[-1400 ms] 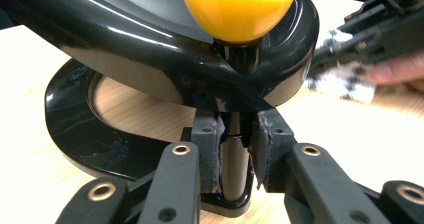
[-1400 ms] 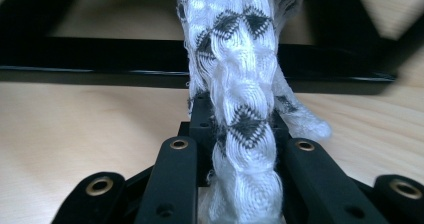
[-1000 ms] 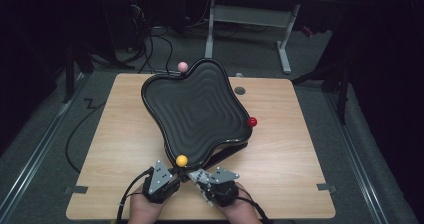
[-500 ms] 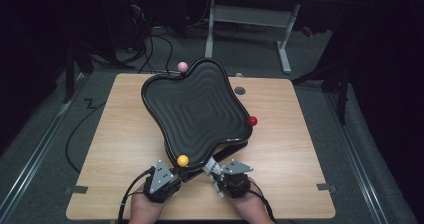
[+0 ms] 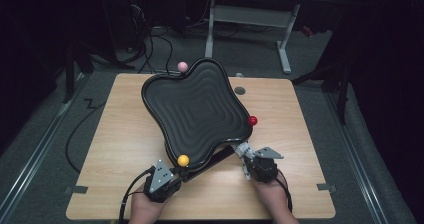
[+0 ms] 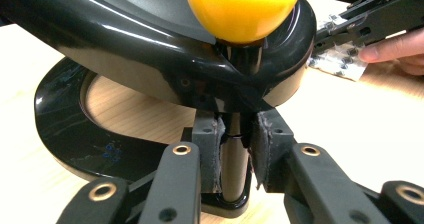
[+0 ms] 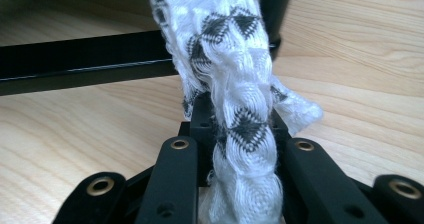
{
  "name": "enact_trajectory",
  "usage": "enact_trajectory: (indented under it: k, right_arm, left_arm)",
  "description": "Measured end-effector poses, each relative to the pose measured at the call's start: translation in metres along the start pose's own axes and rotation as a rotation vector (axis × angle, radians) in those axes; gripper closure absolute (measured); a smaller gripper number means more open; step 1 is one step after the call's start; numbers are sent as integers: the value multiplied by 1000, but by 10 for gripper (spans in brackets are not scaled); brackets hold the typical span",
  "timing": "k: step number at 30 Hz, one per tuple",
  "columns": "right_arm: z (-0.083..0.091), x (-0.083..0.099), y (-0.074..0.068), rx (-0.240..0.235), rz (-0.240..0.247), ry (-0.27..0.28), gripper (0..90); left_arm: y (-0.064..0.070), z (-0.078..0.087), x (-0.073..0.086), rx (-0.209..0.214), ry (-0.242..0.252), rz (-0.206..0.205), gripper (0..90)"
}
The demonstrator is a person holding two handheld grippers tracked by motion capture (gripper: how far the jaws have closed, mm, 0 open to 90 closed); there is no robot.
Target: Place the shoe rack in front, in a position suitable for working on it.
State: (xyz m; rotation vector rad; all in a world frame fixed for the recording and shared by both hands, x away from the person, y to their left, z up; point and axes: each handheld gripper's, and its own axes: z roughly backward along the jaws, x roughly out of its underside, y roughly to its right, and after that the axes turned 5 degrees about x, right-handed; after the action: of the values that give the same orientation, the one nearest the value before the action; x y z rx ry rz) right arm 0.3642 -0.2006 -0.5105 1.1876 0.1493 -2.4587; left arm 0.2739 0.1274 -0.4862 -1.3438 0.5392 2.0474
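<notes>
Holding the black post [image 6: 234, 159] under the yellow ball knob [image 5: 183, 160] with our left gripper [image 5: 176, 175], jaws clamped on it, we steady the glossy black wavy-edged tray [image 5: 197, 111], which sits tilted on its black stand at mid-table. Our right gripper [image 5: 242, 149], jaws pinched on a white cloth w/ black diamond print [image 7: 240, 109], sits at the tray's near-right edge by the stand's bar [image 7: 85, 59]. Wiping looks barely begun imo: cloth's just off the rim, and the ribbed surface seems left to do.
</notes>
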Motion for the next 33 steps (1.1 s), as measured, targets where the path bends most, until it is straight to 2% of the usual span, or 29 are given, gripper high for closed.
enact_trajectory:
  k: [12, 18, 23, 26, 31, 33]
  right_arm:
    - [0, 0, 0, -9, 4, -2, 761]
    - [2, 0, -11, -55, 22, -2, 762]
    - [4, -1, -35, -122, 79, -5, 762]
    - [7, 0, -57, -167, 137, -2, 762]
    - [12, 1, -94, -276, 204, -1, 761]
    - [15, 2, -108, -303, 243, 0, 761]
  left_arm:
    - [0, 0, 0, 0, 1, 3, 747]
    - [0, -1, 0, 1, 2, 4, 747]
    - [1, 0, 0, -1, 0, 3, 746]
    - [1, 0, 0, -2, -1, 4, 747]
    - [1, 0, 0, -2, -1, 3, 746]
    - [1, 0, 0, -1, -2, 2, 746]
